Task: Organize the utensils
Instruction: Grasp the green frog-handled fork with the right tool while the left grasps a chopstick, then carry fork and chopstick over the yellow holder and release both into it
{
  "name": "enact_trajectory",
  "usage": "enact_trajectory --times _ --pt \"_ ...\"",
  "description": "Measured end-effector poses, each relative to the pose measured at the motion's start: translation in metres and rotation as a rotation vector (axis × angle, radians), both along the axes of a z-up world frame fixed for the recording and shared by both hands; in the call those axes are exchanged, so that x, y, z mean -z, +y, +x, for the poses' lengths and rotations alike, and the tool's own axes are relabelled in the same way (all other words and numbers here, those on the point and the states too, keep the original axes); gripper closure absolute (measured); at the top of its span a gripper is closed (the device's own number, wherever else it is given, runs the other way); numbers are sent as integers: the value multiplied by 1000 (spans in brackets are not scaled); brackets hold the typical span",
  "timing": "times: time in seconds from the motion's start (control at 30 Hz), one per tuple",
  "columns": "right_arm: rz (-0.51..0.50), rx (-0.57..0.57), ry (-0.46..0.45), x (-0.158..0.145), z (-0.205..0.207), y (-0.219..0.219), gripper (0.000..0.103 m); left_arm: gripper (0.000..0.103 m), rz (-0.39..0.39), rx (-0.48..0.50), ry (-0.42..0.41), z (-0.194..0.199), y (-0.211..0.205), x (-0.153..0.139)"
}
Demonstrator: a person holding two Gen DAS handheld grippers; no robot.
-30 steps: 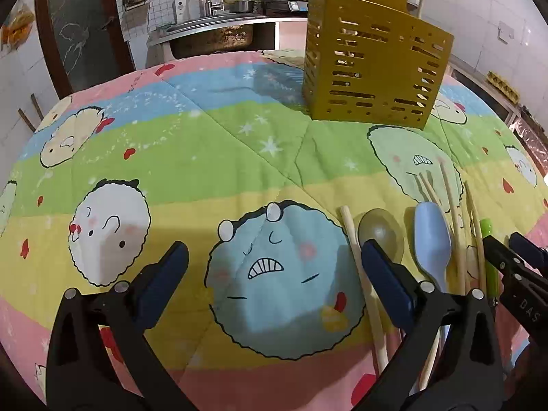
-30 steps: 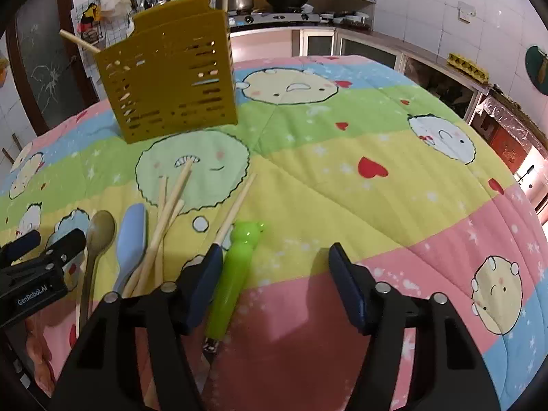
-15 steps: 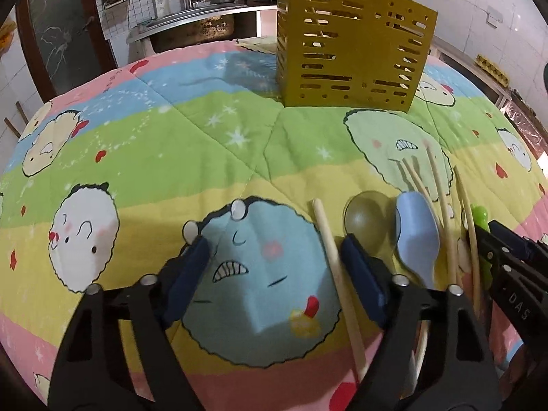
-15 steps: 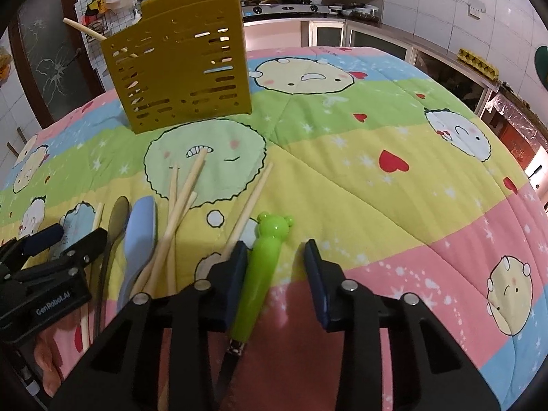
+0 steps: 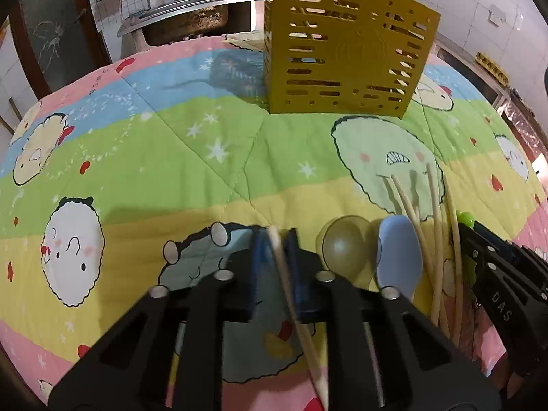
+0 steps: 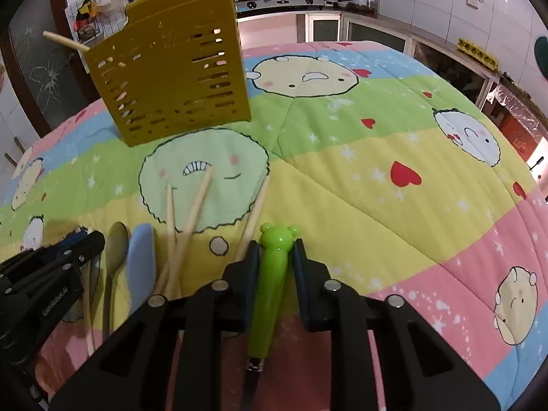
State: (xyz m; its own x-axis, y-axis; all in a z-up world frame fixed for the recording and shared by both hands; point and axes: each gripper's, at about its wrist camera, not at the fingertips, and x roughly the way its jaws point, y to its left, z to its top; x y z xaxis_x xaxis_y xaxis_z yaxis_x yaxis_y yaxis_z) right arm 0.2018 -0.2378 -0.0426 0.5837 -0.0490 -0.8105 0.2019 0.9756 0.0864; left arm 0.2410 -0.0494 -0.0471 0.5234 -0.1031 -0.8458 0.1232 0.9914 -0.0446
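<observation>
1. I am closing my left tongs (image 5: 275, 239) on a chopstick (image 5: 291, 294) lying on the quilt (image 5: 137, 171); the jaws have just been narrowing and now pinch it.
2. I am clamping my right tongs (image 6: 275, 250) on the green handle (image 6: 270, 284), the jaws having just drawn in.
3. I am judging this the pick-up step; next both must lift and reach the yellow holder (image 6: 171, 78), standing well apart at the back.

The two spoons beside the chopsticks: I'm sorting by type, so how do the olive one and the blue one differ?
The olive spoon has a round, translucent bowl; the blue spoon has a longer, opaque one. The olive spoon lies nearer the left gripper, the blue spoon against the loose chopsticks. Both lie flat on the quilt, bowls toward the yellow holder.
</observation>
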Motion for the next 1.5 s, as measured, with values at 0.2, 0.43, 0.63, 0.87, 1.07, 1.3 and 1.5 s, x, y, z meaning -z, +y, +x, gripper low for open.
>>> enact_trajectory --times 0.2,0.43,0.63,0.87,1.07,1.3,1.5 --pt "8 13 -58 -10 -6 -9 86 94 -37 -9 -14 -2 4 -3" --pt "22 7 -157 -34 -13 -19 86 94 -53 -8 -123 -10 8 -30" --pt "23 -12 -305 -63 -26 -24 86 99 -55 -7 -240 -19 10 -63" --pt "19 -28 -436 -88 -39 -28 86 99 -70 -11 -408 -31 15 -104" --pt "1 -35 -511 -100 -45 -28 86 99 -94 1 -537 -47 20 -124" --pt "-14 -50 -543 -103 -51 -21 86 99 -122 -4 -585 -54 30 -126" --pt "-23 -59 -557 -102 -57 -17 86 98 -126 7 -579 -61 35 -121"
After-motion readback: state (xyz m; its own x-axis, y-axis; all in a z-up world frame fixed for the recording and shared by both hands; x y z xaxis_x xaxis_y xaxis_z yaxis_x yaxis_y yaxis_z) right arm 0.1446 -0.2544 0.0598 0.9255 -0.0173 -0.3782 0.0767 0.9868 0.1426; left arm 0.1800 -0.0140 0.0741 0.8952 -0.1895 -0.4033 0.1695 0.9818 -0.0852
